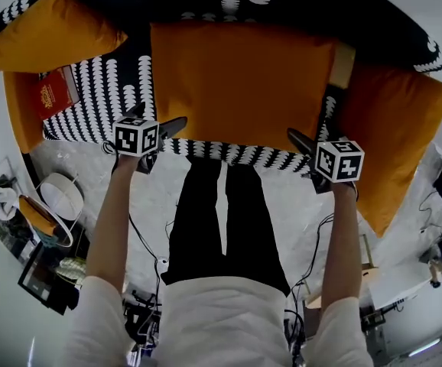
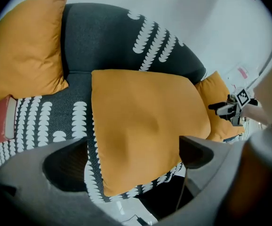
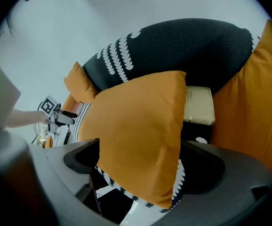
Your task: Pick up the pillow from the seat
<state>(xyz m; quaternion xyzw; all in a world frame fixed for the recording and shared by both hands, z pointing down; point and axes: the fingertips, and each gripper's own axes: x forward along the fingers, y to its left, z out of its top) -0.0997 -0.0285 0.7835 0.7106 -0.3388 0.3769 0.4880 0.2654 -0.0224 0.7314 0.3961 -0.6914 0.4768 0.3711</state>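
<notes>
The left gripper (image 1: pixel 156 121), jaws spread wide, hangs at the front-left corner of the orange pillow (image 1: pixel 244 82). The pillow lies flat mid-seat, reaching the front edge of the patterned sofa (image 1: pixel 99 90). The right gripper (image 1: pixel 316 121), equally open, frames its front-right corner.

left hand-held gripper (image 1: pixel 156 119) gaping, right one (image 1: pixel 314 125) gaping

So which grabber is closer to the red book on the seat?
Left. The left gripper sits at the middle pillow's near left corner, not far from the red book. The right gripper is at the pillow's other near corner, across the whole pillow from the book.
</notes>
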